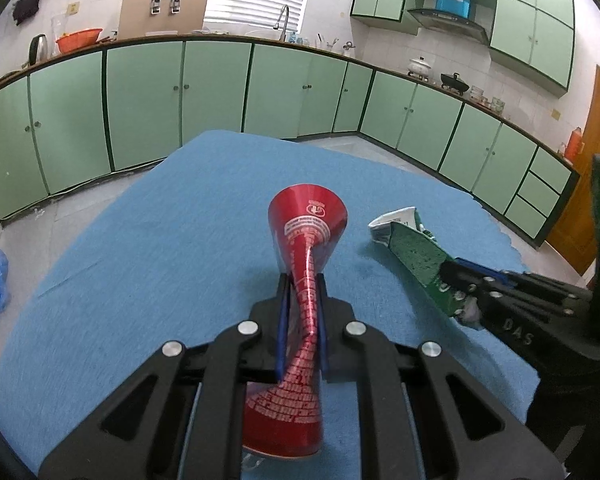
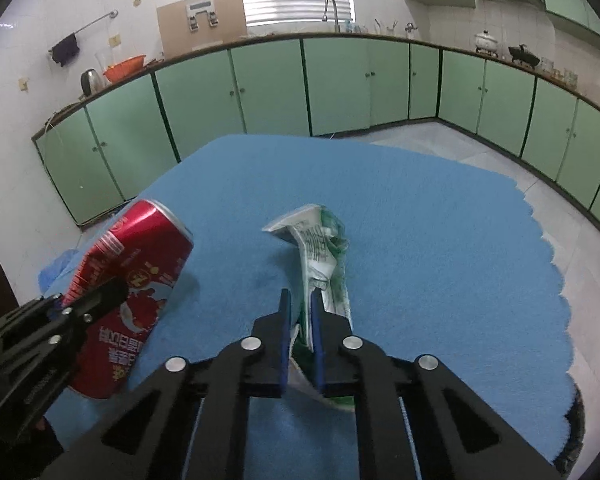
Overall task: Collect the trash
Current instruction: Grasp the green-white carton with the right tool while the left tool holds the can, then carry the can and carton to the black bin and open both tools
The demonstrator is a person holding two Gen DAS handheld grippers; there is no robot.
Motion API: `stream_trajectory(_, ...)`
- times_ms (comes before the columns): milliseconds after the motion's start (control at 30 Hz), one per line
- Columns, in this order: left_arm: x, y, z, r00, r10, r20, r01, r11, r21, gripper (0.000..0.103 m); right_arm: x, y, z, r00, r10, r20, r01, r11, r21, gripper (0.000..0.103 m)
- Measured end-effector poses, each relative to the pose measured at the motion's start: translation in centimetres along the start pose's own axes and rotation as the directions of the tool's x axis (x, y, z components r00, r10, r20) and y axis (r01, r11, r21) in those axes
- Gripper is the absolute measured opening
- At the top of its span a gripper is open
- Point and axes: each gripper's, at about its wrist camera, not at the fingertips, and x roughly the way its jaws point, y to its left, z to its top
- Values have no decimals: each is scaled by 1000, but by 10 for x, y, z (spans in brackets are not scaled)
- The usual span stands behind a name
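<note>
Left gripper [image 1: 302, 320] is clamping the red can [image 1: 304, 248]; right gripper [image 2: 300, 320] is clamping the green carton [image 2: 320, 248], both above the blue cloth [image 2: 420, 220].

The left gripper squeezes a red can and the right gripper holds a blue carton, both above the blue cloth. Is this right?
Not quite: the carton is green and white, not blue, as the right wrist view shows. The left gripper does squeeze the red can, above the blue cloth.
</note>
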Motion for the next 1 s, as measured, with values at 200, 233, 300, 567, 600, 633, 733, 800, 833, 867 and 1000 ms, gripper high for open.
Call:
stream_trajectory(200,-3,-2,0,1000,1,-2,-1,1000,5,10,-7,-4,-4,1000,19,-4,-19,1000,18,6)
stream_trajectory(233,-4,-2,0,1000,-2,-3,2,1000,5,9,-9,-4,-4,1000,22,-1,-22,1000,18,6)
stream_trajectory(300,-4,-3,2,1000,-12,-3,12,1000,5,9,-15,-5,-6,1000,25,9,-25,1000,19,5)
stream_trajectory(567,-12,-26,9,997,-77,10,77,996,36,9,-52,-19,-4,998,8,70,-11,999,47,5)
stream_trajectory(600,-12,-32,10,996,-87,12,87,995,43,9,-56,-24,-4,997,4,77,-8,999,50,5)
stream_trajectory(633,-13,-38,12,995,-98,14,97,994,51,9,-62,-27,-4,996,-1,84,-3,999,55,5)
stream_trajectory(733,-15,-58,12,991,-131,18,130,989,74,9,-82,-43,-5,993,-27,112,18,997,76,5)
stream_trajectory(800,-16,-73,13,988,-155,21,153,984,91,9,-95,-56,-6,991,-47,125,35,995,90,5)
stream_trajectory(833,-17,-82,13,985,-170,21,168,981,100,9,-101,-62,-8,990,-59,130,47,994,96,5)
stream_trajectory(867,-18,-90,12,983,-181,21,178,978,107,9,-108,-69,-11,988,-74,136,60,993,101,5)
stream_trajectory(1000,-22,-132,9,970,-242,19,236,959,160,9,-133,-98,-22,980,-129,149,109,985,136,5)
